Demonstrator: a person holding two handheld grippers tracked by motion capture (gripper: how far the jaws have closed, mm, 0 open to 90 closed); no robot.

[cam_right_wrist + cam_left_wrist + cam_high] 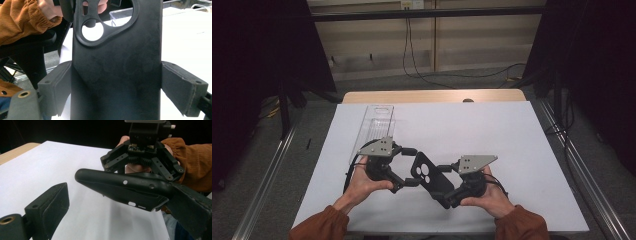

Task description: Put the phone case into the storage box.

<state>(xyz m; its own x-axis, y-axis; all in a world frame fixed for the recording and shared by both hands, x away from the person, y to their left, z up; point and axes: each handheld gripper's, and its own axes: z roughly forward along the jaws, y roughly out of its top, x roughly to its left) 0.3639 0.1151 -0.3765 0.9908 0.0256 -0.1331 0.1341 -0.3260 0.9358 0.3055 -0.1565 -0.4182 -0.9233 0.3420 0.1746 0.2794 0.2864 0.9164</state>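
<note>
Near table edge, mid-air between both hands: black phone case clamped by its sides in right gripper.
Left gripper jaws spread, straddling case's far end, likely to take it over. Left gripper view shows port cut-outs; right gripper view, camera hole. Clear plastic box lies farther back, left.

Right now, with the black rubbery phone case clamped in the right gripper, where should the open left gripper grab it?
Take the black rubbery phone case at its free camera-cutout end, across the two long edges, coming from the left gripper side; the right gripper already clamps the other end.
</note>
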